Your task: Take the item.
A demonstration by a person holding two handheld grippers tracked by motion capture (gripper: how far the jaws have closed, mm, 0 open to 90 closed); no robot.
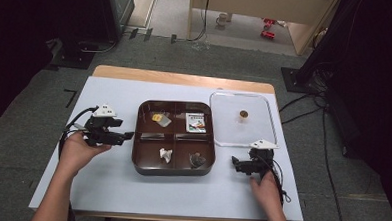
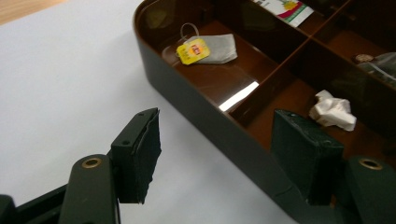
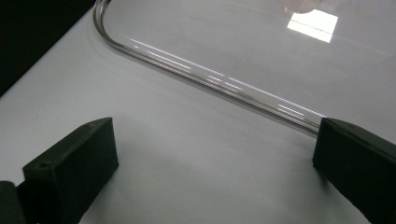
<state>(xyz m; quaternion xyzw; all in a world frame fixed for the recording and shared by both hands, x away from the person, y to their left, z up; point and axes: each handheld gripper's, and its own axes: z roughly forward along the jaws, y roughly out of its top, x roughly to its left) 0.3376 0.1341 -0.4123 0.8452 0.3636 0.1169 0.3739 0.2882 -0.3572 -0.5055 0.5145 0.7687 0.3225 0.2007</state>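
A dark brown four-compartment tray [image 1: 137, 138] sits mid-table. It holds a tea bag with a yellow tag [image 1: 159, 118], a printed packet [image 1: 197, 122], a crumpled white paper [image 1: 166, 154] and a dark wrapper [image 1: 197, 160]. My left gripper [image 1: 127, 135] hovers just left of the tray, open and holding nothing. In the left gripper view it [image 2: 217, 135] straddles the tray's wall [image 2: 196, 107], with the tea bag [image 2: 208, 49] and the paper [image 2: 332, 109] beyond. My right gripper [image 1: 235, 165] rests open near the clear lid [image 1: 263, 128]. The lid's rim [image 3: 210, 77] runs past it [image 3: 215, 140].
The clear lid lies flat to the right of the tray, with a small brown knob [image 1: 243, 113] at its middle. A white sheet [image 1: 105, 186] covers the wooden table, bare in front of the tray. Cables trail from both grippers. Stands and cables sit on the floor beyond.
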